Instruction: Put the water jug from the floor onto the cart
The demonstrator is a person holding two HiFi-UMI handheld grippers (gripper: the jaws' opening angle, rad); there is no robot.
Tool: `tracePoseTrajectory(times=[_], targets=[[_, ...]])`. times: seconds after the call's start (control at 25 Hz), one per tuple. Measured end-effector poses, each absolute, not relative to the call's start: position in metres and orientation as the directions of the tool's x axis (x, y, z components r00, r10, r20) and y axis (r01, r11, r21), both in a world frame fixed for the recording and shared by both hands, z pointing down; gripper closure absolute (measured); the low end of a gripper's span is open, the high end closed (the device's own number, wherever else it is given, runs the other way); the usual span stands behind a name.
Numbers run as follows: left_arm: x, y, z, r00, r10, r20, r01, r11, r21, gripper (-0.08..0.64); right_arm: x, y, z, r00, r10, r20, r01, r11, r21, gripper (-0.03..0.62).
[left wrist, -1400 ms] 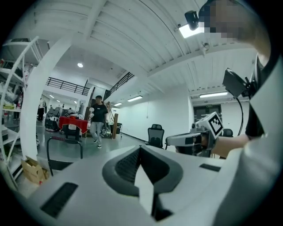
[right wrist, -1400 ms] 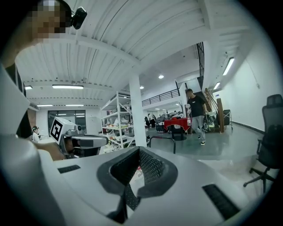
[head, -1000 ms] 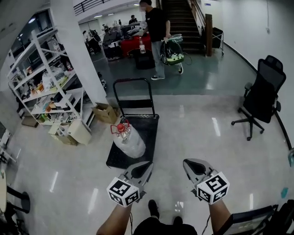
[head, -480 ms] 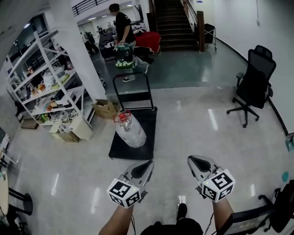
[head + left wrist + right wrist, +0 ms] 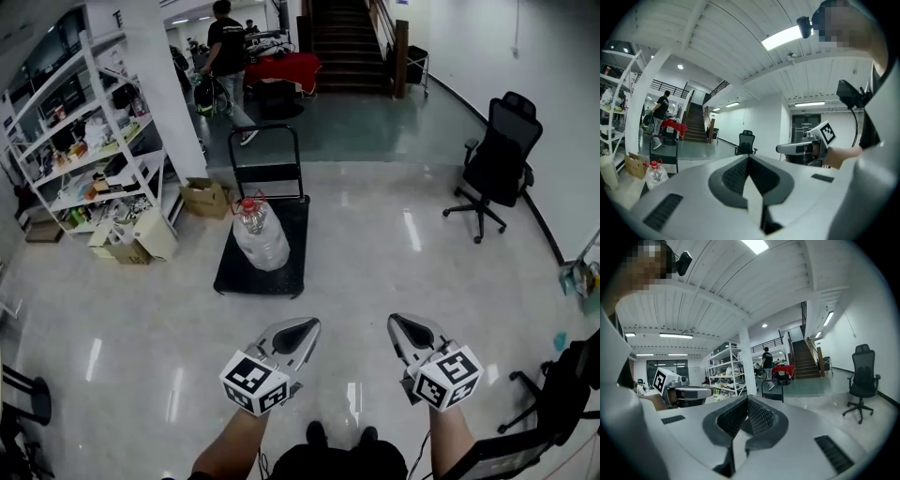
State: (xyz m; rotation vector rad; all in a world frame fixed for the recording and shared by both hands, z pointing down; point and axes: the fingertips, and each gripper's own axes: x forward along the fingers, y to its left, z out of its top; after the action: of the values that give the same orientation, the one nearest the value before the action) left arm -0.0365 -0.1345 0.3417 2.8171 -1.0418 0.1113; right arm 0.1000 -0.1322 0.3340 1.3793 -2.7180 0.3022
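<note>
Looks done — water jug (image 5: 260, 241) sits on the cart (image 5: 294, 223); left gripper (image 5: 302, 329) and right gripper (image 5: 404, 328) are well clear of it, jaws pinched together, empty.

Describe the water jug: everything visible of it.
The water jug is a large, clear plastic bottle with a rounded body narrowing to a neck, a red cap and a red carry handle at the top. It appears to stand cap up on the black deck of the cart. Only the deck touches it. Whether it holds water cannot be told.
</note>
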Motion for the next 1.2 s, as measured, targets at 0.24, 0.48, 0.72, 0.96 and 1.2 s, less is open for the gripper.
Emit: tracePoseTrajectory(times=[0.24, 0.48, 0.72, 0.96, 1.2], targets=[[-0.014, -0.065, 0.332, 0.751, -0.651, 0.111, -0.66, -0.749, 0.068, 0.558, 0.119, -0.061, 0.328, -0.607, -0.785, 0.125, -0.794, 0.595, -0.126, 0.589], [0.021, 0.012, 0.34, 0.718, -0.687, 0.113, -0.696, -0.711, 0.098, 0.558, 0.161, 0.021, 0.337, -0.63, -0.764, 0.139, -0.777, 0.625, -0.08, 0.589], [0.039, 0.09, 0.338, 0.722, -0.675, 0.152, -0.69, -0.718, 0.092, 0.558, 0.176, 0.092, 0.343, -0.627, -0.765, 0.147, -0.779, 0.616, -0.12, 0.589], [0.026, 0.158, 0.346, 0.748, -0.651, 0.131, -0.663, -0.743, 0.092, 0.558, 0.155, 0.156, 0.345, -0.614, -0.778, 0.132, -0.789, 0.608, -0.089, 0.589], [-0.018, 0.227, 0.352, 0.779, -0.615, 0.123, -0.625, -0.777, 0.079, 0.558, 0.12, 0.231, 0.349, -0.556, -0.817, 0.149, -0.831, 0.549, -0.092, 0.589]])
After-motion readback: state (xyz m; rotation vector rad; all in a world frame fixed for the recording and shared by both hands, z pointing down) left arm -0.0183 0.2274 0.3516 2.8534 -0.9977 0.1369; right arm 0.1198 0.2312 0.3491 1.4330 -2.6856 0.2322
